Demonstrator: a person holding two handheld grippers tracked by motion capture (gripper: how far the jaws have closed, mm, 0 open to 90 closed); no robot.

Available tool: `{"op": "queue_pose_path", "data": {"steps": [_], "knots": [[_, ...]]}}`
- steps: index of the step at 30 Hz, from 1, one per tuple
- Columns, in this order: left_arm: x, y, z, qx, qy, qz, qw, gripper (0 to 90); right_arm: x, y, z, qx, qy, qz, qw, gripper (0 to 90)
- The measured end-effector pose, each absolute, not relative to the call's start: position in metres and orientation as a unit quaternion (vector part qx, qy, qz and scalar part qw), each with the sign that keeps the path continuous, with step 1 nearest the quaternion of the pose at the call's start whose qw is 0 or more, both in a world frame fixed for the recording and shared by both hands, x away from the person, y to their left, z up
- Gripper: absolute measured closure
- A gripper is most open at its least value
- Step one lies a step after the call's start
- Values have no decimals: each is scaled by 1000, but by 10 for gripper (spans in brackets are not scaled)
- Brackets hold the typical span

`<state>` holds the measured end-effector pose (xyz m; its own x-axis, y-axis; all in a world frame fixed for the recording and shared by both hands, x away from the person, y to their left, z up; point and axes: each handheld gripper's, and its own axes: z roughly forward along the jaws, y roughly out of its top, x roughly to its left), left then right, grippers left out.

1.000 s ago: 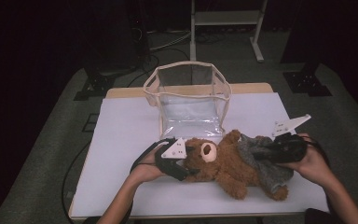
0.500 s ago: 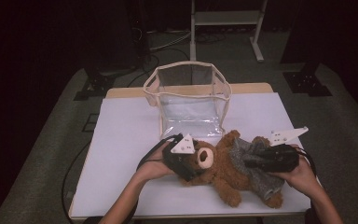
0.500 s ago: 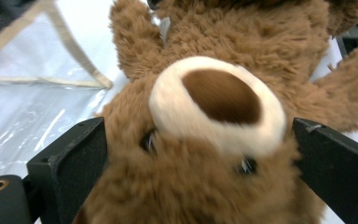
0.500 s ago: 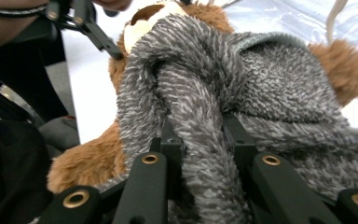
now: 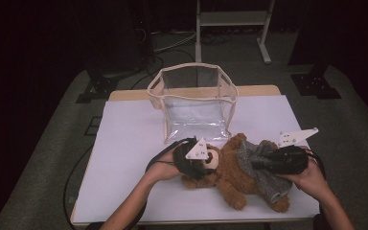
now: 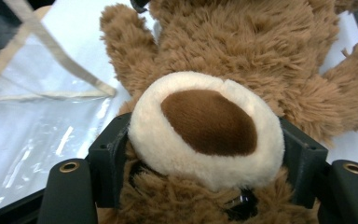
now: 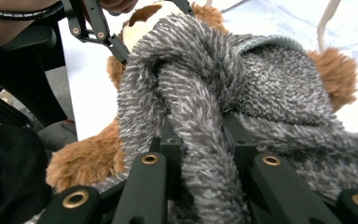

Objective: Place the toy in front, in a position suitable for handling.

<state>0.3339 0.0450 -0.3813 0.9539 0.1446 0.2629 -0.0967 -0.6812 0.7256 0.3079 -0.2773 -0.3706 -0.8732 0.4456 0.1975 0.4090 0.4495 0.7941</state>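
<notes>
A brown teddy bear [image 5: 225, 175] lies on its back on the white table [image 5: 129, 143], partly dressed in a grey knitted sweater [image 5: 268, 184]. My left gripper [image 5: 197, 162] is at the bear's head. Its jaws have just been closing, and in the left gripper view its pads [image 6: 109, 154] press on both sides of the cream muzzle [image 6: 205, 126]. My right gripper [image 5: 258, 164] lies over the bear's body. In the right gripper view the right gripper [image 7: 200, 140] is shut on a bunched fold of the sweater [image 7: 279, 79].
A clear plastic bag with cream trim [image 5: 194, 103] stands open just behind the bear, near the table's middle. Cables trail from both grippers. The table's front edge [image 5: 191, 221] runs close below the bear's legs, and a metal frame [image 5: 232, 19] stands on the floor behind.
My left gripper has moved right onto the bear's head and its jaws have come in around the muzzle. The right gripper has shifted slightly left, still holding the sweater.
</notes>
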Motion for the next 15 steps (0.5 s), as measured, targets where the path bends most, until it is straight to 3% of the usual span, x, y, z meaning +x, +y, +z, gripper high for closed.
{"op": "queue_pose_path", "data": {"steps": [7,15], "knots": [[342,77,-358,900,16,190,391,314,328,-253,-358,234,862,449,29,730],[337,95,-380,903,47,159,397,270,368,-219,-352,238,868,435,11,720]]}}
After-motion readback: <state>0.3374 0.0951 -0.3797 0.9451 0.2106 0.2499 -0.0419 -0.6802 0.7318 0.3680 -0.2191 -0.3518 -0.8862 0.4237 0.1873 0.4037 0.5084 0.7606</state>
